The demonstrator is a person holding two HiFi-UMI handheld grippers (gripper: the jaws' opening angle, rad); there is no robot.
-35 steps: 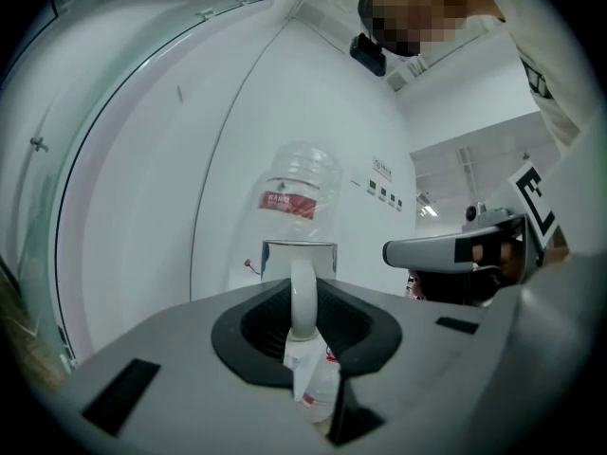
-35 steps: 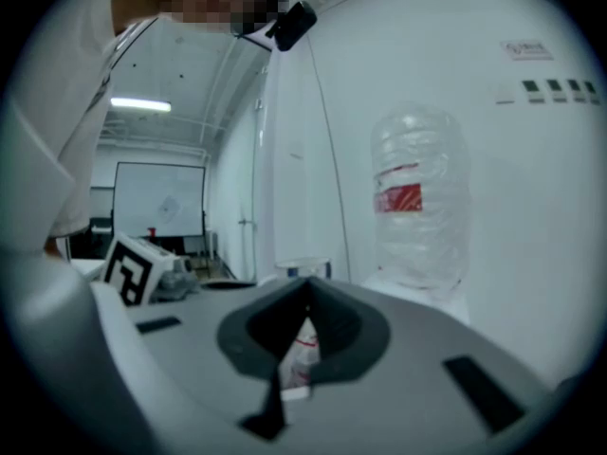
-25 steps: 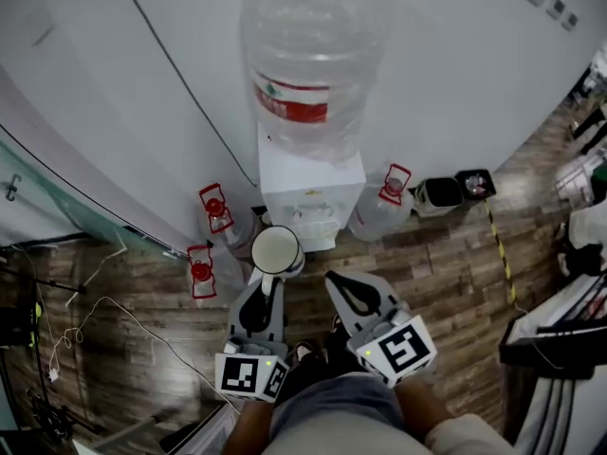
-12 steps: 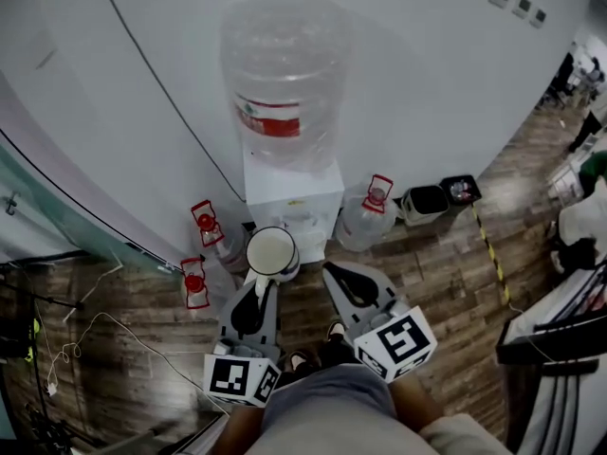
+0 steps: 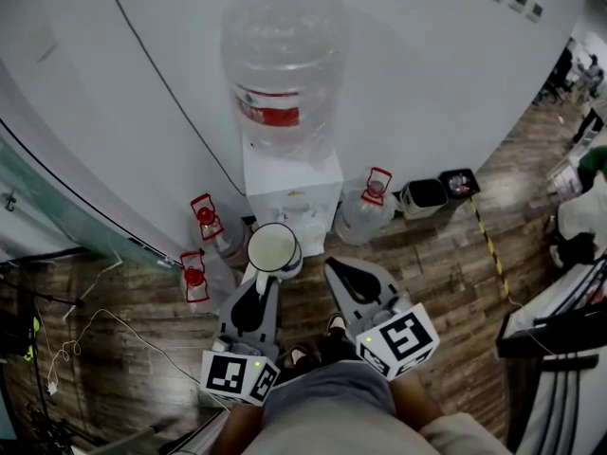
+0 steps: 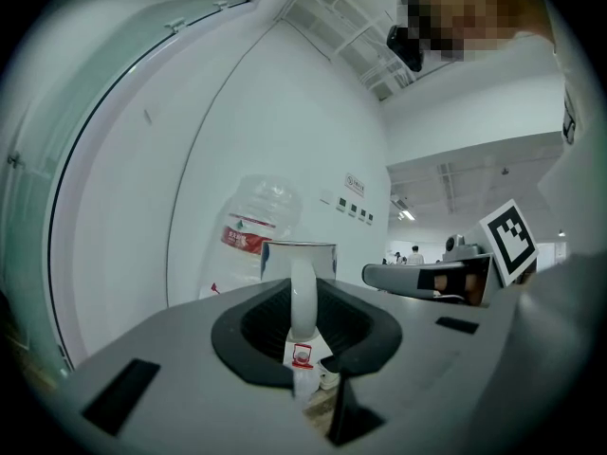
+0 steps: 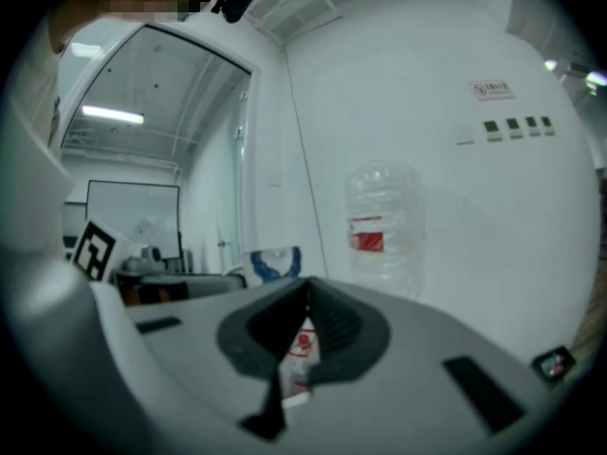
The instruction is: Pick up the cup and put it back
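Cup [image 5: 273,250] is up in the air: a white mug, mouth up, carried out in front of the person. It hangs just on the near side of the water dispenser [image 5: 289,197], over the wooden floor [image 5: 427,282]. The left hand-held gripper [image 5: 262,282] has it. In the left gripper view the jaws are clamped on the thin white handle [image 6: 303,297], and the body of the cup stands upright just beyond the tips. I can't tell from here whether there's anything inside it.

Over on the right, the right hand-held gripper [image 5: 334,271] sits alongside, apart from the cup. Its jaws are pressed together with nothing between them.

So where are we? The pick-up half looks done, since the cup touches nothing but the left gripper. The put-back half is all to come. Just where it belongs isn't plain. My guess is the ledge under the dispenser's taps, below the big bottle [image 5: 282,69].

That would leave these moves:
- carry the cup to the far side
- lower it until the base sits flat
- open the jaws
- draw back without snagging the handle

The spare bottles [image 5: 211,221] on the floor, left and right of the dispenser, look clear of that path.
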